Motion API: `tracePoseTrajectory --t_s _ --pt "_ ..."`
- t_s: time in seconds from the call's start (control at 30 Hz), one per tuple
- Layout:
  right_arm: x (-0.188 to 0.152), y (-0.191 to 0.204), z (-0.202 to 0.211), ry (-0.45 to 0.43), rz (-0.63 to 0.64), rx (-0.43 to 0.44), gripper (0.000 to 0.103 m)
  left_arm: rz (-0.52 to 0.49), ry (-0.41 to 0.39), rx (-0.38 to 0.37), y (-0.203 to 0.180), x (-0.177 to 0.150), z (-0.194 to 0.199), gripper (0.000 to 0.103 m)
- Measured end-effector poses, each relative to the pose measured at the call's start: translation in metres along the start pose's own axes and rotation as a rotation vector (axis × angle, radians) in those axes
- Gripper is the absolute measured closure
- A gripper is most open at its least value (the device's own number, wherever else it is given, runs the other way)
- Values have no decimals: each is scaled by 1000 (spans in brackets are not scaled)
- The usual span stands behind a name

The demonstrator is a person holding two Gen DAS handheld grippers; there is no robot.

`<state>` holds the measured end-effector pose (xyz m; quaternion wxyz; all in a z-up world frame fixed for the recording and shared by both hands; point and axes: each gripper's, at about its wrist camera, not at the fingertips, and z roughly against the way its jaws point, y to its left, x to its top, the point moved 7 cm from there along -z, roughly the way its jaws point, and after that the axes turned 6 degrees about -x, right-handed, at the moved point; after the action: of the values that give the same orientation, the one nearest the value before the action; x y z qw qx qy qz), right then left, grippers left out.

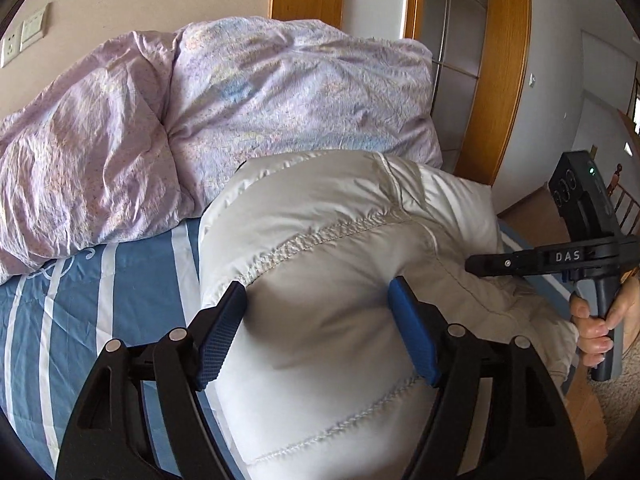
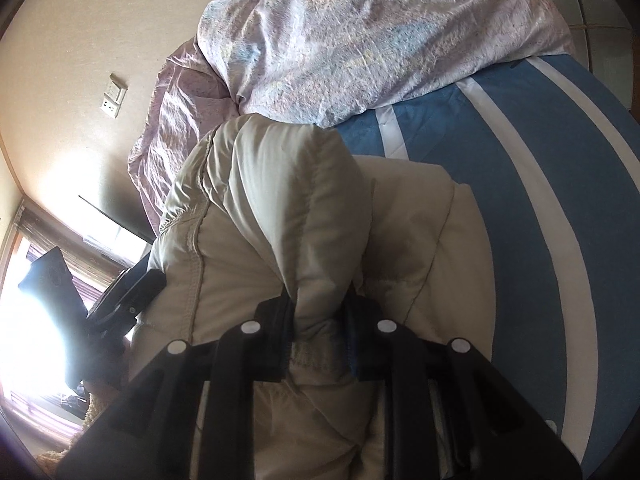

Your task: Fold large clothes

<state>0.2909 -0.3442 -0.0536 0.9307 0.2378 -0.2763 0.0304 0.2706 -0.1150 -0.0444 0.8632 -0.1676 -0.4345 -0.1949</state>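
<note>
A puffy off-white quilted jacket (image 1: 320, 240) lies bunched on the bed. In the left wrist view my left gripper (image 1: 316, 292) stands wide over a rounded bulge of it. The blue pads (image 1: 220, 340) flank the fabric without pinching it. In the right wrist view my right gripper (image 2: 318, 308) is shut on a thick fold of the jacket (image 2: 280, 200), which rises up from between the jaws. The left wrist view also has the right gripper (image 1: 472, 266) at the jacket's right side, held by a hand (image 1: 596, 328). The left gripper (image 2: 132, 296) is a dark shape at the jacket's left.
A crumpled lilac duvet (image 1: 240, 100) is heaped along the wall behind the jacket. The blue and white striped sheet (image 1: 80, 300) lies bare to its left; in the right wrist view the sheet (image 2: 520, 200) lies to its right. A wooden door frame (image 1: 500, 80) stands beyond the bed's edge.
</note>
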Motion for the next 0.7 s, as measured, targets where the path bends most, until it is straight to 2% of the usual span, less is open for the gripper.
tracePoseTrajectory --t_s 0.3,0.7 --pt "-3 -13 -8 1 -14 -13 81 -16 6 52 -11 -10 -17 27" --pt "-3 -25 -18 9 -42 20 81 -4 -7 65 -11 -13 -27 24"
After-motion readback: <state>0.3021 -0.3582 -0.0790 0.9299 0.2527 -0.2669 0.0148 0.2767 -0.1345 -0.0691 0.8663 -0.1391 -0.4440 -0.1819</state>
